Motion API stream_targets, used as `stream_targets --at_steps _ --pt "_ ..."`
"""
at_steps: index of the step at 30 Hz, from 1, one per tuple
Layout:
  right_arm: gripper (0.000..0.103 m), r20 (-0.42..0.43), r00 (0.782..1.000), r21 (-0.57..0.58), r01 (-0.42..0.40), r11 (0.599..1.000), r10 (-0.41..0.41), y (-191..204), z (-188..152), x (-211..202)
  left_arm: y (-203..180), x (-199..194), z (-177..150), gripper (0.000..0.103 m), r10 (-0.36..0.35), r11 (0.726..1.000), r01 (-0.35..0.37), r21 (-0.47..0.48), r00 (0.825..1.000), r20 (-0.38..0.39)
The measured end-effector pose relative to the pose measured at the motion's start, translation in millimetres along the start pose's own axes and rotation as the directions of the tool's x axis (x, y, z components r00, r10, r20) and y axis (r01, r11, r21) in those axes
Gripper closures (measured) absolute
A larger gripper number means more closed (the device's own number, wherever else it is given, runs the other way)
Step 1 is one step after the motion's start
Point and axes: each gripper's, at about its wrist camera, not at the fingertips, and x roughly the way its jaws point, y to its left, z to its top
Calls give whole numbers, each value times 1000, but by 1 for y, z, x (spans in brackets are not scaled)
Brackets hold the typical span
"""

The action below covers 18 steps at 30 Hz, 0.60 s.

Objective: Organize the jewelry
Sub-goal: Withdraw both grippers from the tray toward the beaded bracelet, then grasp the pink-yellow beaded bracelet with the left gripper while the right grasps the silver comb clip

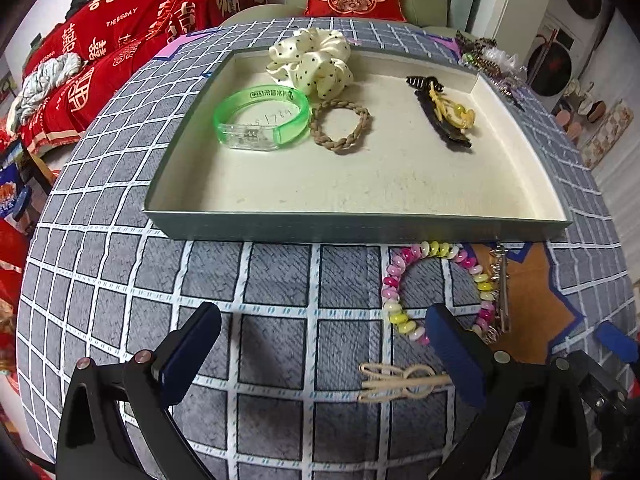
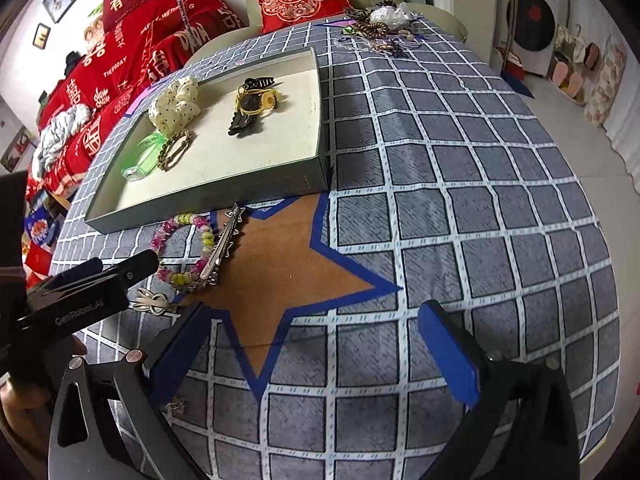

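The left claw point(image 1: 324, 352) is spread wide and grasps nothing, hovering low over the bench point(image 1: 280, 280). Near its 4 o'clock finger lies a cream clip point(image 1: 400, 386); at 1 o'clock a beaded bracelet point(image 1: 436, 288) touches a silver hair clip point(image 1: 503, 288). The right claw point(image 2: 312, 344) is likewise released, above an orange star point(image 2: 288, 276). At 12 o'clock, the tray point(image 1: 360, 228) holds a green bangle point(image 1: 262, 118), braided tie point(image 1: 340, 126), scrunchie point(image 1: 310, 60) and black clip point(image 1: 442, 114).

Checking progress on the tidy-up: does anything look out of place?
Yes. The beaded bracelet, silver hair clip and cream hair tie lie on the tablecloth outside the tray, and a heap of jewelry sits at the far edge.
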Motion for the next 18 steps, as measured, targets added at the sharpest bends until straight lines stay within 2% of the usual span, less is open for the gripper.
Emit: stream_targets --at_steps 5,18 --pt "0 0 1000 -12 -3 1000 3 2 2 5 -2 9 1 0 17 1000 -17 -17 1000 -13" --pt "0 -2 1000 -15 -8 1000 7 5 10 14 -4 6 0 0 55 998 -56 19 998 26"
